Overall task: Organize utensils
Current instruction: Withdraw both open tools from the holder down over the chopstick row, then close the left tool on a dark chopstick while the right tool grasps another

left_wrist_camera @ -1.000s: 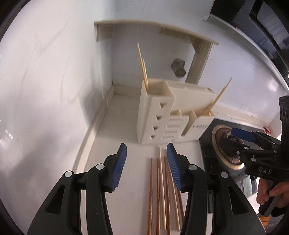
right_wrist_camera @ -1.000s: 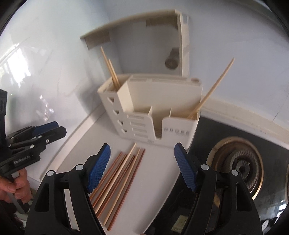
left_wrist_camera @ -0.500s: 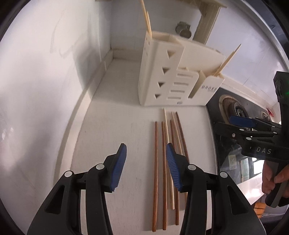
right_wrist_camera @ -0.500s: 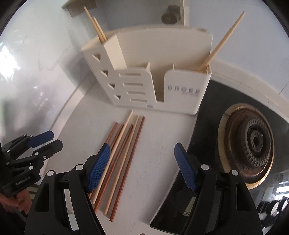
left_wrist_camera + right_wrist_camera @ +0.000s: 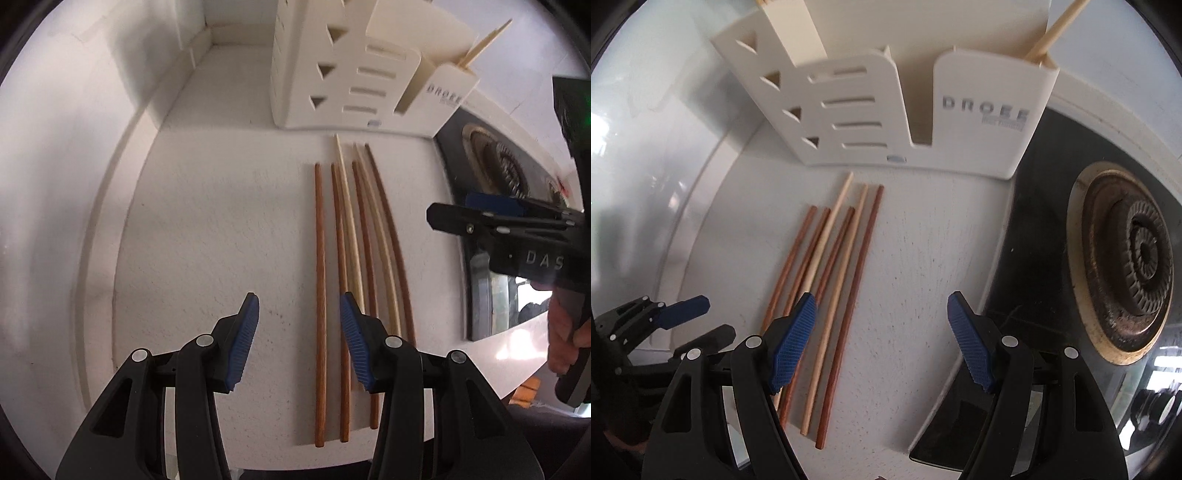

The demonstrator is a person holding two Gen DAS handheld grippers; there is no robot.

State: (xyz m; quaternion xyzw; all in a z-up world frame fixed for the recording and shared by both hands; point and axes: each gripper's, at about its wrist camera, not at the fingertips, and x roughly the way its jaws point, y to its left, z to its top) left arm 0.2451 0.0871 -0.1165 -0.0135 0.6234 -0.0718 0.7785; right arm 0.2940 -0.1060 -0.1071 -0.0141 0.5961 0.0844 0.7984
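The white table [image 5: 207, 229] carries everything. At twelve o'clock stands a cream utensil holder [image 5: 923, 110], its top cut off by the frame, so the chopsticks inside show only as stubs. At three o'clock in the right wrist view a gas burner [image 5: 1126, 266] sits in a black hob. Six chopsticks [image 5: 347, 258], brown and pale, lie side by side before the holder. The left gripper [image 5: 299, 347] points steeply down, jaws open astride the leftmost chopstick, not touching. The right gripper [image 5: 882, 339] hangs likewise, jaws wide, empty, over the rightmost sticks.
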